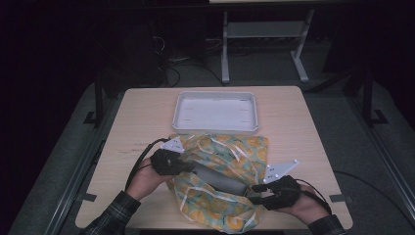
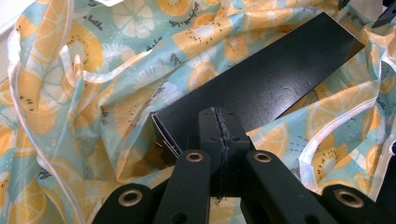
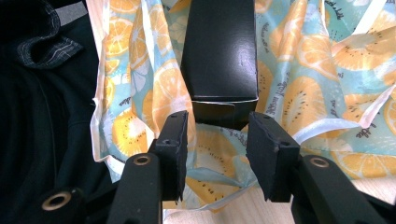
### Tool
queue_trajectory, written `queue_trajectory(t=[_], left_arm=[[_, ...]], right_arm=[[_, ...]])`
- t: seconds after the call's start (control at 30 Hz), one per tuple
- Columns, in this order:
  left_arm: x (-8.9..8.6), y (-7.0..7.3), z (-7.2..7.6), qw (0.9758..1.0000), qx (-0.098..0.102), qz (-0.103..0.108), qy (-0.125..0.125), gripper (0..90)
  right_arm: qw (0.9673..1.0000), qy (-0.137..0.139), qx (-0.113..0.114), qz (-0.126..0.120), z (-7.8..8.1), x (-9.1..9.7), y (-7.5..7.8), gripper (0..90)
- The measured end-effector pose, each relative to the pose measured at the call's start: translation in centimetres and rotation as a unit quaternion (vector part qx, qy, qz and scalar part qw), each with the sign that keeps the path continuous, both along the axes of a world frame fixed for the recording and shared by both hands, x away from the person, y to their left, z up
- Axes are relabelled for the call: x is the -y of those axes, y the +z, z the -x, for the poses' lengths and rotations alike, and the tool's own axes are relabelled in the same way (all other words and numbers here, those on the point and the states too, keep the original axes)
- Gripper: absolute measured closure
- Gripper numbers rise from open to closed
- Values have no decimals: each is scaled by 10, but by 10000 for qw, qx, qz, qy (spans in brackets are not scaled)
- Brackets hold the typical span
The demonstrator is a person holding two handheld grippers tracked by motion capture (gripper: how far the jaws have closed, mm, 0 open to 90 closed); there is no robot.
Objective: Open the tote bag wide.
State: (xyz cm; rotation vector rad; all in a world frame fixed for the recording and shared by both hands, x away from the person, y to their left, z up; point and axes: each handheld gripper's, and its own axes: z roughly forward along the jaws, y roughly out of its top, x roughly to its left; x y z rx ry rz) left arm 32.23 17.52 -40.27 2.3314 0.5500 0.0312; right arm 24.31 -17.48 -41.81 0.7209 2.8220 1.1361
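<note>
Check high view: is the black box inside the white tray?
No. The black box lies on the fruit-print bag, in front of the empty white tray.

The black box (image 3: 219, 51) runs off the right gripper view's top edge.

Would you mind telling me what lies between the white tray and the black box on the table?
In the high view, only the fruit-print cloth lies between the white tray and the black box; the box rests on that same cloth.
</note>
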Motion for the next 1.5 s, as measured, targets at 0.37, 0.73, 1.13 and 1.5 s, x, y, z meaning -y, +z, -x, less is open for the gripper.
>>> queue_trajectory(t=[0.37,0.73,1.13,1.5], left_arm=[[9,-5,0,9999,-12,-133,-100,897],[-13,-8,15,9995,-112,-308,42,897],[-14,-28,25,9968,-223,-757,-111,897],[-15,-39,25,9939,-273,-1054,-154,897]], right_arm=[[10000,43,46,63,-1,0,-1,576],[10000,10,-17,55,0,0,-2,576],[9996,186,-98,214,1,-5,-8,619],[9940,801,-272,694,0,-18,-31,888]])
